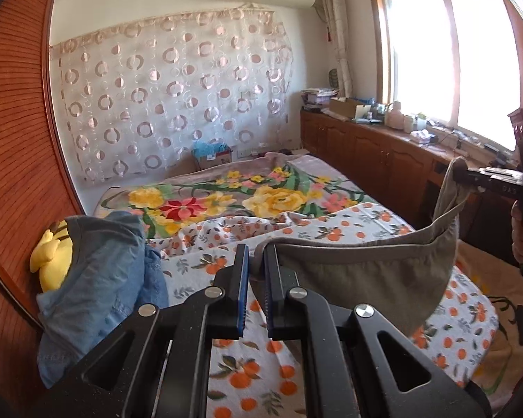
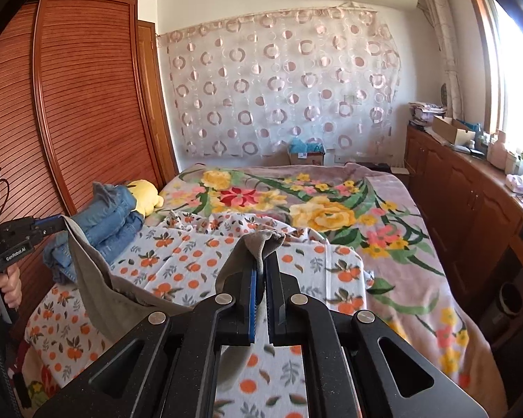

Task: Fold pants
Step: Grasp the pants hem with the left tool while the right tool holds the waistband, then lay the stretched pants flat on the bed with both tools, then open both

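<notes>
Grey pants (image 1: 359,271) hang stretched above the bed (image 2: 383,244), pinched at either end by the left hand-held gripper (image 1: 256,254) and, toward three o'clock, the right hand-held gripper (image 2: 259,264).

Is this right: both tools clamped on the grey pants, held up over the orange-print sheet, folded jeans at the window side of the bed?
One thing is off: the jeans lie at the wardrobe side, as the right wrist view shows. Left tool and right tool do clamp the grey pants over the orange-print sheet.
</notes>
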The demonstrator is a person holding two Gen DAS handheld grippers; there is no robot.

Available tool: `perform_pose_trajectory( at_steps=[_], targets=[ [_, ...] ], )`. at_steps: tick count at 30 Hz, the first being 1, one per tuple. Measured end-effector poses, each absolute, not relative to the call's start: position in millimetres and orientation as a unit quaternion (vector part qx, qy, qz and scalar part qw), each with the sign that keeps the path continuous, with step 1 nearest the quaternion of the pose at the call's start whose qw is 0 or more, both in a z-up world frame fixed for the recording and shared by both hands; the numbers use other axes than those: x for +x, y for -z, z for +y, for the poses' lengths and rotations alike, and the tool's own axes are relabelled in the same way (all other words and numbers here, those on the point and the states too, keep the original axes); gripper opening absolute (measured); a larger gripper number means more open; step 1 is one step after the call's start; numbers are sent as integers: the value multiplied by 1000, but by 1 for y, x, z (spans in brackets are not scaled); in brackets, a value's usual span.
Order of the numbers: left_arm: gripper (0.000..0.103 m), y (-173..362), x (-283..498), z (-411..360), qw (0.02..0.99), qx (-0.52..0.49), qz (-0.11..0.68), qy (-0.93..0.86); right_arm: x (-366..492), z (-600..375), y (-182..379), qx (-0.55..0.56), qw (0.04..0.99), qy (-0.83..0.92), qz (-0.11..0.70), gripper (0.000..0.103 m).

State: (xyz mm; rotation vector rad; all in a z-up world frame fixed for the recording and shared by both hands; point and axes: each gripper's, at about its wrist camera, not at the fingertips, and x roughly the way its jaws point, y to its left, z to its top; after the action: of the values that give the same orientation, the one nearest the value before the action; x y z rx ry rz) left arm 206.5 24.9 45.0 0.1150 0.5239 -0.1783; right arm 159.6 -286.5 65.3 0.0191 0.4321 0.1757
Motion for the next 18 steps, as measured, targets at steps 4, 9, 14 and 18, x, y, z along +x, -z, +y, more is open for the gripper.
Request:
perform_pose_trajectory(
  at_steps=[4,9,14,18],
  targets=[
    [9,-72,234,25,963,66,249,72,194,-283,-85,7,976,-78,203,4],
    [9,-124,220,17,976,78,194,65,198,-282,-124,14,985,-81,152,4],
    [9,-117,188,17,977,93,181,62,160,-290,-111,33,985,-95,138,4],
    [9,-71,156,24,973,90,202,68,115,-300,-45,46,978,-104,173,4]
  ],
)
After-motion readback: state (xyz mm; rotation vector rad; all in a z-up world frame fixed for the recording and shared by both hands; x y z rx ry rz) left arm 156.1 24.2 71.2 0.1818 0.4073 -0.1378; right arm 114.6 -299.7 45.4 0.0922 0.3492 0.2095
